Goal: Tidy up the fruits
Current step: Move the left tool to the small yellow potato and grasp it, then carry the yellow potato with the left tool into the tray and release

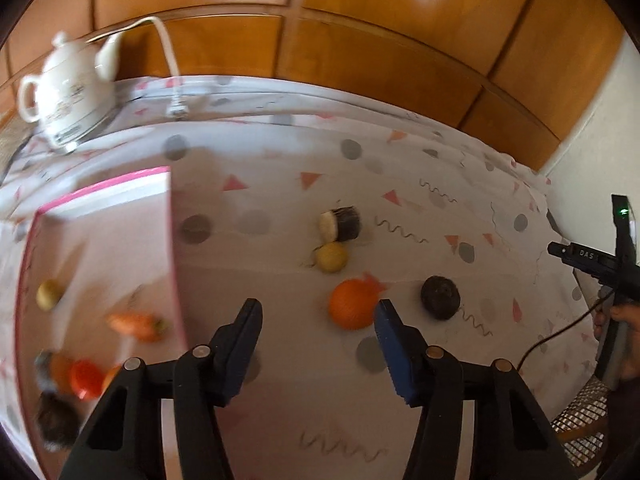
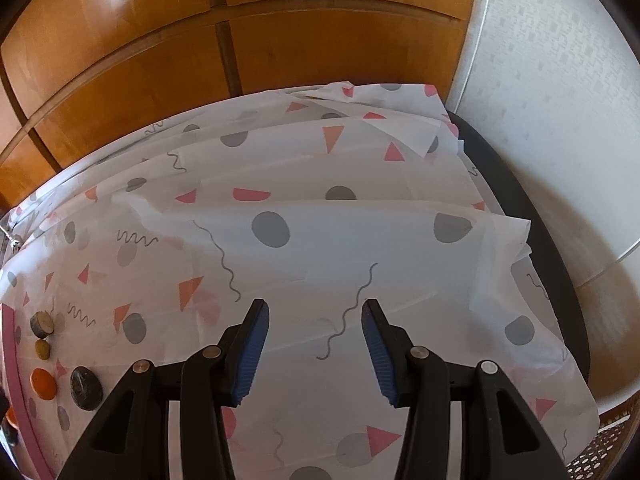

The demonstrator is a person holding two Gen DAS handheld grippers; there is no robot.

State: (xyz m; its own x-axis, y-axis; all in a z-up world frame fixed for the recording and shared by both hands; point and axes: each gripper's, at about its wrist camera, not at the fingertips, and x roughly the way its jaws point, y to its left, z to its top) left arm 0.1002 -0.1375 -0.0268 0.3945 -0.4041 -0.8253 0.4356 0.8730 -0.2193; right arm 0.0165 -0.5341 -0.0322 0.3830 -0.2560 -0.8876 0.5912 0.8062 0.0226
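We see an orange fruit (image 1: 352, 304) lying on the patterned cloth (image 1: 400, 380) of the worktop, just ahead of our left gripper (image 1: 318, 312), close to its right-hand finger tip. Near it lie a dark round fruit (image 1: 440, 297), a small yellow fruit (image 1: 331, 257) and, touching the yellow one from behind, a brown cut piece with a pale face (image 1: 340, 224). Our left fingers are spread wide with nothing between them, hovering above the cloth.

To the left sits a pink-rimmed tray (image 1: 174, 248) holding blurred fruits: a yellow one (image 1: 49, 294), a carrot-like orange one (image 1: 136, 325) and a red-orange one (image 1: 85, 378) among them. A white teapot (image 1: 68, 92) stands at the far left before wooden panels (image 1: 360, 60).

The left view alone shows the right hand (image 1: 624, 340) holding its tool at the far right edge. The right view shows our right gripper (image 2: 316, 320) parted and empty over bare cloth (image 2: 320, 240), well apart from the four loose fruits (image 2: 60, 368), which appear small at its lower left beside the tray rim (image 2: 12, 360).
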